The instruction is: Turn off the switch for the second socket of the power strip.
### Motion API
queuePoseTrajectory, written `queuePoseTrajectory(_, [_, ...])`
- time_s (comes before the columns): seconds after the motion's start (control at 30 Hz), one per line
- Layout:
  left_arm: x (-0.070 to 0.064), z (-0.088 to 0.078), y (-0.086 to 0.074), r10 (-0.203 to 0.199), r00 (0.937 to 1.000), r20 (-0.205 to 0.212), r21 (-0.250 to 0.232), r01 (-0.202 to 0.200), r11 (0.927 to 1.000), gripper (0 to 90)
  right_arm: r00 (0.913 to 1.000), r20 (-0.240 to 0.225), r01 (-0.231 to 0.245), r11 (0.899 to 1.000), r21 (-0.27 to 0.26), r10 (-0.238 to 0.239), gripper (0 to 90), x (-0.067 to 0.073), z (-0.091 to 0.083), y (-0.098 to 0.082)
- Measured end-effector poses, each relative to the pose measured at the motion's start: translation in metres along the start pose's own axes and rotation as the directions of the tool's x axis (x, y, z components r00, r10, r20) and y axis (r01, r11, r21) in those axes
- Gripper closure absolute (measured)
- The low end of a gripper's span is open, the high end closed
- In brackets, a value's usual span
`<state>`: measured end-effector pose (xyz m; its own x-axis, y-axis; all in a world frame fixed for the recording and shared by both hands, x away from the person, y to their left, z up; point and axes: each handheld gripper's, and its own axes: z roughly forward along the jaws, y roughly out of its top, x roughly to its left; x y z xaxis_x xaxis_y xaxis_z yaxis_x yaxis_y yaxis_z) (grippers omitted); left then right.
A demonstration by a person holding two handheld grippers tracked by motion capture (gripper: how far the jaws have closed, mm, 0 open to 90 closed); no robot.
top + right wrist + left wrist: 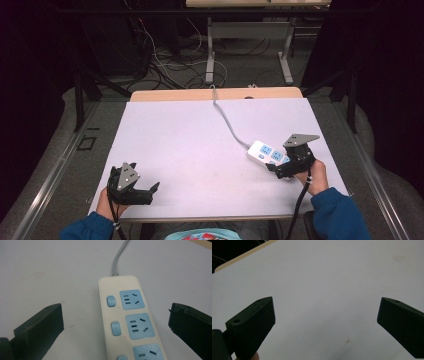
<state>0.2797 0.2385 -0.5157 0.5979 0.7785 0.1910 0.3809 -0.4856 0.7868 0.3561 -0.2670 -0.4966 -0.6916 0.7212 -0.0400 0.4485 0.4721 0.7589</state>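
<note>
Power strip [267,154], white with blue sockets, lies flat at the right of the high view, grey cord [227,121] running to the far edge; right gripper [116,322] straddles it with jaws wide, not yet gripping; left gripper [147,192] idle, jaws wide, lower left.

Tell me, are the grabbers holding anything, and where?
Nothing is held. The right hand-held gripper is open, jaws on either side of the power strip without touching. The left hand-held gripper is open over the bare table.
</note>
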Motion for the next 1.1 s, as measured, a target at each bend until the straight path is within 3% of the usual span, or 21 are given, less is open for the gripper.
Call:
queuePoseTrajectory(0.33, [0.000,0.000,0.000,-0.003,1.0000,-0.003,0.010,0.003,0.9999,1.5,0.9982,-0.005,-0.060,0.998,0.004,0.060,0.0,-0.008,0.009,0.005])
queuePoseTrajectory(1.0, [0.000,0.001,0.000,-0.002,1.0000,-0.008,0.005,0.002,1.0000,1.6,0.9986,-0.018,-0.049,0.999,0.013,0.049,0.0,-0.013,0.019,0.011])
queuePoseTrajectory(1.1, [0.000,0.000,0.000,-0.001,1.0000,-0.005,0.011,0.002,0.9999,1.8,0.9989,0.000,-0.047,0.999,-0.008,0.047,14.6,-0.012,0.018,0.010])
